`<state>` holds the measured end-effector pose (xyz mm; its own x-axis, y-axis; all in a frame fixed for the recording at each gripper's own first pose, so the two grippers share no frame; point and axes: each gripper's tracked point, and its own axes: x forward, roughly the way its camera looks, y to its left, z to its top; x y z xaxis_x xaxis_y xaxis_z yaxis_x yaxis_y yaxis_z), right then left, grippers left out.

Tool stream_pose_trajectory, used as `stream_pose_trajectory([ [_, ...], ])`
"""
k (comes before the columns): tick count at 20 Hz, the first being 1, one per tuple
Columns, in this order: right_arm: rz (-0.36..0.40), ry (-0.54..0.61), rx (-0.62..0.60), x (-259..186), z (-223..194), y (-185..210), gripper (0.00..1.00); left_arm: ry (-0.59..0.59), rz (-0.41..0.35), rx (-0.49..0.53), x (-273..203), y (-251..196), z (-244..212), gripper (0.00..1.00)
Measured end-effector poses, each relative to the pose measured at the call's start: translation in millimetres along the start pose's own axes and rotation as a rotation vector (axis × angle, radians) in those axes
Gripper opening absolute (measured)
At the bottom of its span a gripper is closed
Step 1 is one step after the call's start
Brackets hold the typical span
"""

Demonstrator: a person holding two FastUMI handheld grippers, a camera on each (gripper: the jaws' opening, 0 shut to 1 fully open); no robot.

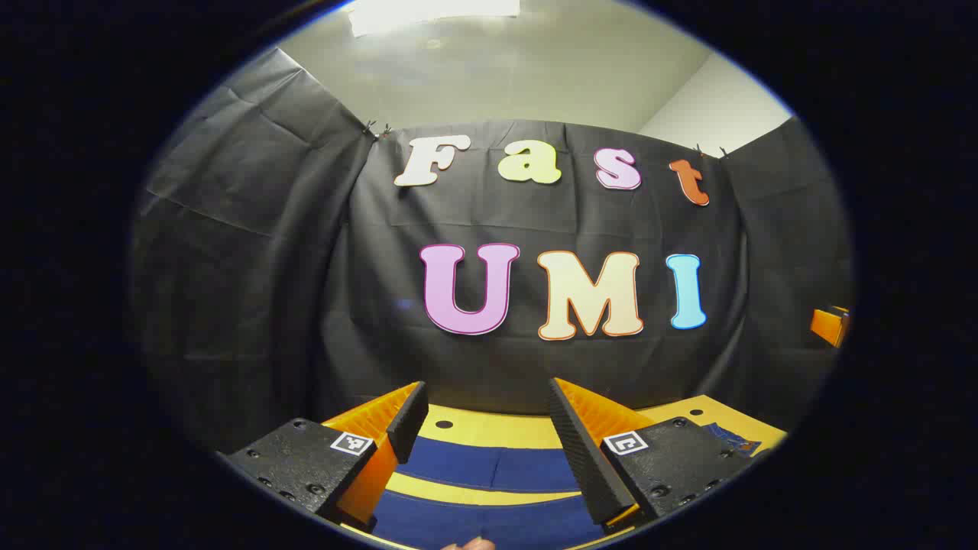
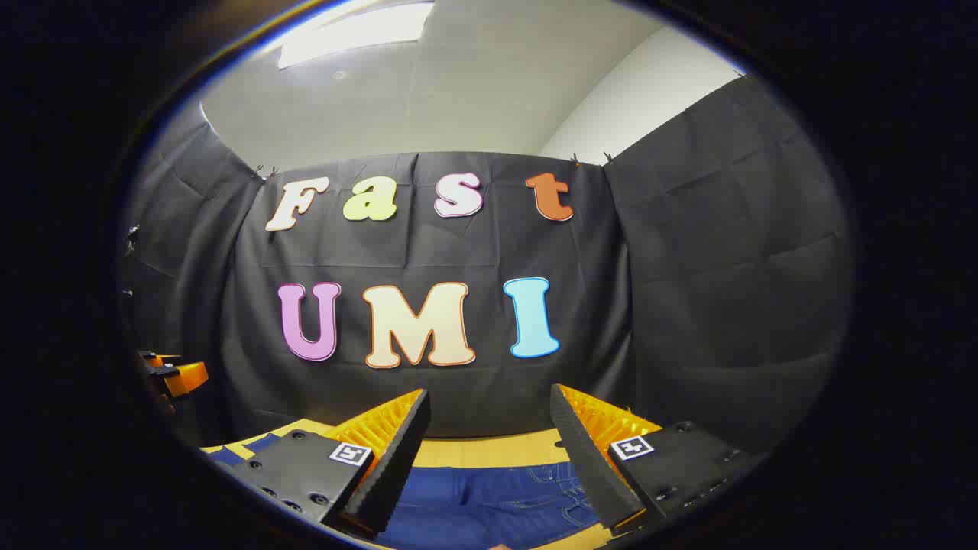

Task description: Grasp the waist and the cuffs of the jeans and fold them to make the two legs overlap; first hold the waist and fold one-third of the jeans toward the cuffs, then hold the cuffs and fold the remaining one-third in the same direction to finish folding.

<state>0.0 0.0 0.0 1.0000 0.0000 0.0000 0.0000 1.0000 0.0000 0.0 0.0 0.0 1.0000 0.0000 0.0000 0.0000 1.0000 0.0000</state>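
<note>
Two hand-held grippers hover wide apart-fingered and empty above the jeans, which lie flat on the yellow surface. The left one looks over the legs, the right one over the waist. Denim is likely soft, fairly heavy, unslippery; pinch waistband and cuff hems.
</note>
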Motion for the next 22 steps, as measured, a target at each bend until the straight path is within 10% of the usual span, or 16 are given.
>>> stream_pose_trajectory([
  [22, 0.085, 0.031, 0.033, -14, -23, 60, 0.96, 0.124, 0.017, 0.071, -31, 59, -60, 0.93],
])
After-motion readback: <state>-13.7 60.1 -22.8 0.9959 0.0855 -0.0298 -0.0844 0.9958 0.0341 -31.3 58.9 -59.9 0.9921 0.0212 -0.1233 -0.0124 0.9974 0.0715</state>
